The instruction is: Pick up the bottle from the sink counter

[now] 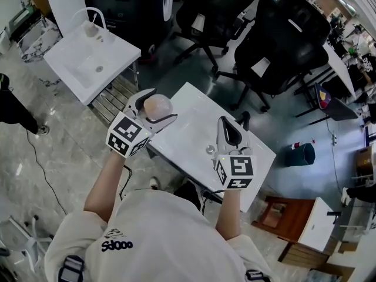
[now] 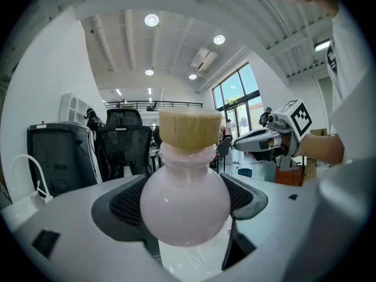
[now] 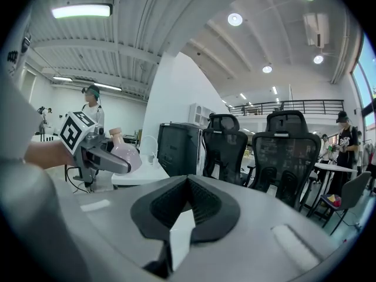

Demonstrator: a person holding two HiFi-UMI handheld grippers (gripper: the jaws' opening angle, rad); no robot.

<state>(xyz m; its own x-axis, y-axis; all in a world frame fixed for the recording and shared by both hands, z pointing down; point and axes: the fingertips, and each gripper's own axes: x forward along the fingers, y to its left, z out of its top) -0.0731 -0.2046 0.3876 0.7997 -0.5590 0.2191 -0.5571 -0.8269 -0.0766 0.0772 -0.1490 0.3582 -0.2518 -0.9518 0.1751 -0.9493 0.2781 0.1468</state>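
Pale pink and round-bellied, the bottle (image 2: 185, 198) sits upright in the left gripper (image 1: 155, 107), a tan cork-like stopper (image 2: 189, 128) capping its short neck. The gripper's jaws are spread around the glossy body and pinch it on both sides. From the head view, the bottle hangs in the air over the left edge of a white table (image 1: 194, 131), well apart from the white sink (image 1: 94, 57) at upper left. The person's left forearm reaches forward and slightly inward, with the marker cube (image 1: 126, 137) nearest the body. The right forearm stretches straight ahead, holding the right gripper (image 1: 228, 125) over the table's near side. That gripper's jaws are pressed together at the tips with nothing between them. Black office chairs (image 1: 282, 40) stand beyond the table.
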